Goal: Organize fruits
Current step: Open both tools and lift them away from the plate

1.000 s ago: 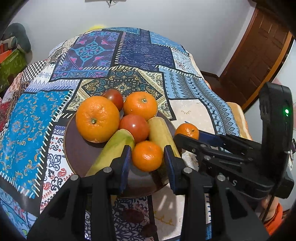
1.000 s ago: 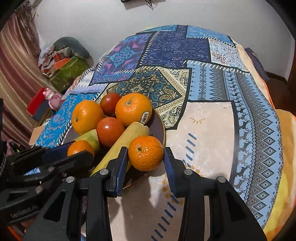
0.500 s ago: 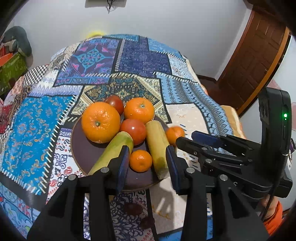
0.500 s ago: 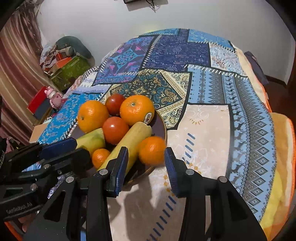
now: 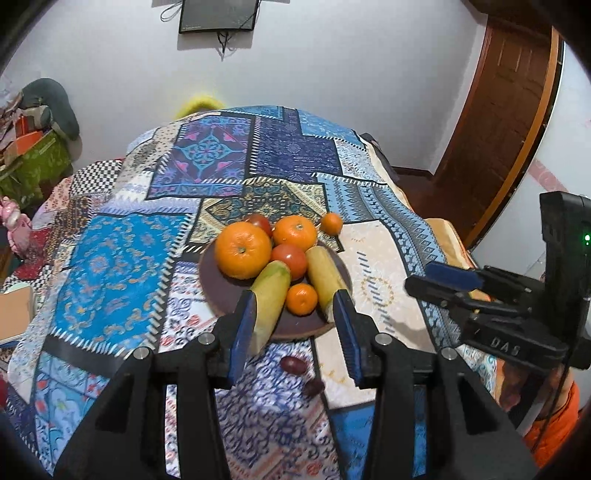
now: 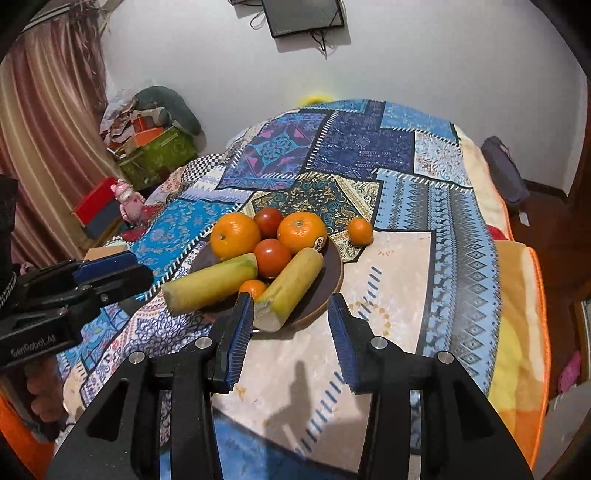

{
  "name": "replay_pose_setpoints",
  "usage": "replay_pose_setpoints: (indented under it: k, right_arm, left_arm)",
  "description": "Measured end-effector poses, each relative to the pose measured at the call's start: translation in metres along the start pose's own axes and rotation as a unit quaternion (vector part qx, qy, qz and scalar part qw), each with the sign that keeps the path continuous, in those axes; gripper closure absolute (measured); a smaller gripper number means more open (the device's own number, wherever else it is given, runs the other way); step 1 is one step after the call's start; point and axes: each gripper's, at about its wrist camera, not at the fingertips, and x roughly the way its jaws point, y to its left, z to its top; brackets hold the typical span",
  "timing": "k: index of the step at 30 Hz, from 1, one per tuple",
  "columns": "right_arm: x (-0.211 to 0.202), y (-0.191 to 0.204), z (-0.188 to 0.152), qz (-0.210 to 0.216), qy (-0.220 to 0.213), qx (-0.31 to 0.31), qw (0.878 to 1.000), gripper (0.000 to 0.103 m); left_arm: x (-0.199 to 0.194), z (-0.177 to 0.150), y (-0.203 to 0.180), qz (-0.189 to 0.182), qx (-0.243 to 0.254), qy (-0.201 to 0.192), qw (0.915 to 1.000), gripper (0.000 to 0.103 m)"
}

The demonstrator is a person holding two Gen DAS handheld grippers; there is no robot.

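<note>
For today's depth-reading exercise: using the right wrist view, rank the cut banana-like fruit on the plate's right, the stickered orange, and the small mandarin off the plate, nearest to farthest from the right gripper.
1. Cut fruit, just ahead of the right gripper.
2. Stickered orange, plate's far side.
3. Small mandarin, on the cloth beyond the plate's right rim.

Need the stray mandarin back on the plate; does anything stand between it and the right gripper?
Yes: the right edge of the plate and a banana lie between the right gripper and the mandarin. Cloth right of them is bare.

White walls (image 5: pixel 332 92), a wooden door (image 5: pixel 495 122), pinkish curtain (image 6: pixel 40 122), wall-mounted dark screen (image 5: pixel 216 14).
</note>
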Motion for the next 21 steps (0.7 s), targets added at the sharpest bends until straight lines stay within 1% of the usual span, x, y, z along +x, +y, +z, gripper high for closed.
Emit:
replay_pose_setpoints:
  k: [6, 10, 16, 21]
  right_arm:
    - [0.011, -0.013, 0.007, -0.031, 0.004, 0.004, 1.0, 0.064]
    - [0.03, -0.028, 0.019, -0.042, 0.013, 0.017, 0.999, 0.064]
    - [0.063, -0.045, 0.046, -0.071, 0.015, 0.008, 0.997, 0.064]
    - [0.104, -0.068, 0.064, -0.097, 0.036, 0.009, 0.995, 0.063]
  left_arm:
    - [-0.012, -0.004, 0.014, 0.021, -0.001, -0.015, 0.9997, 0.052]
    - [-0.009, 0.004, 0.031, 0.032, -0.013, -0.023, 0.9991, 0.05]
    - [0.013, 0.023, 0.063, 0.056, -0.03, -0.029, 0.9976, 0.048]
    - [0.044, 0.035, 0.095, 0.074, -0.05, -0.022, 0.9958, 0.047]
